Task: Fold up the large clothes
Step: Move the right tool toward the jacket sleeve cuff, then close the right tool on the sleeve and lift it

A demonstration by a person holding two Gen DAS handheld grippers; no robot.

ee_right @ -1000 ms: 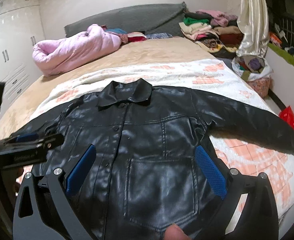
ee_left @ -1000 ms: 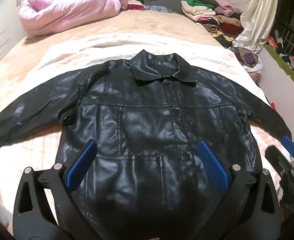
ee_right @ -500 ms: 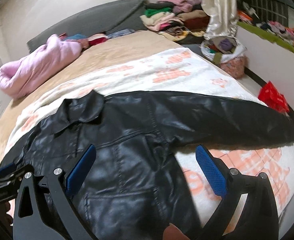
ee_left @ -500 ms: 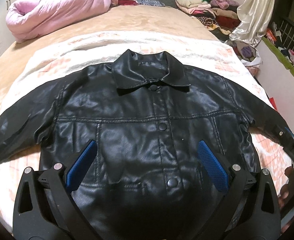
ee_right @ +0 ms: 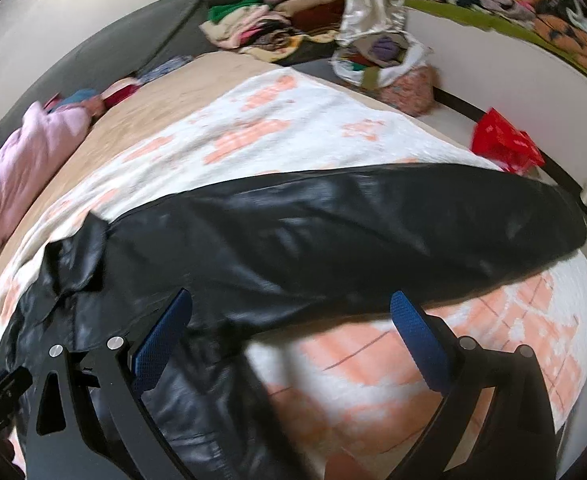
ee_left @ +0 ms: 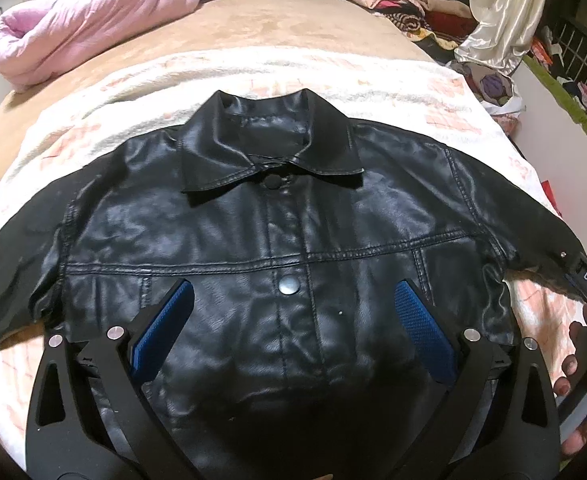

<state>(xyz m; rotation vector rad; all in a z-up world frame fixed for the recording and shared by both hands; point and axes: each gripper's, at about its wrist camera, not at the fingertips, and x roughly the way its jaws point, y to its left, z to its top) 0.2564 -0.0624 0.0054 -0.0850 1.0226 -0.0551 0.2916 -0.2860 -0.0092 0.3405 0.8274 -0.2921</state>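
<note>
Right now both tongs, the left tongs (ee_left: 293,320) and the right tongs (ee_right: 291,324), are wide open and empty, so the shiny black jacket (ee_left: 285,240) could slip or bunch up if its right sleeve (ee_right: 353,228) is pinched badly.

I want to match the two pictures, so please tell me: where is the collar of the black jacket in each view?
Left wrist view: the collar lies upper centre, above the open left hand-held gripper, spread flat.
Right wrist view: the collar is at the left edge, blurred, left of the open right hand-held gripper.
Shared landmark: the pink quilt at the far left of the bed.
</note>
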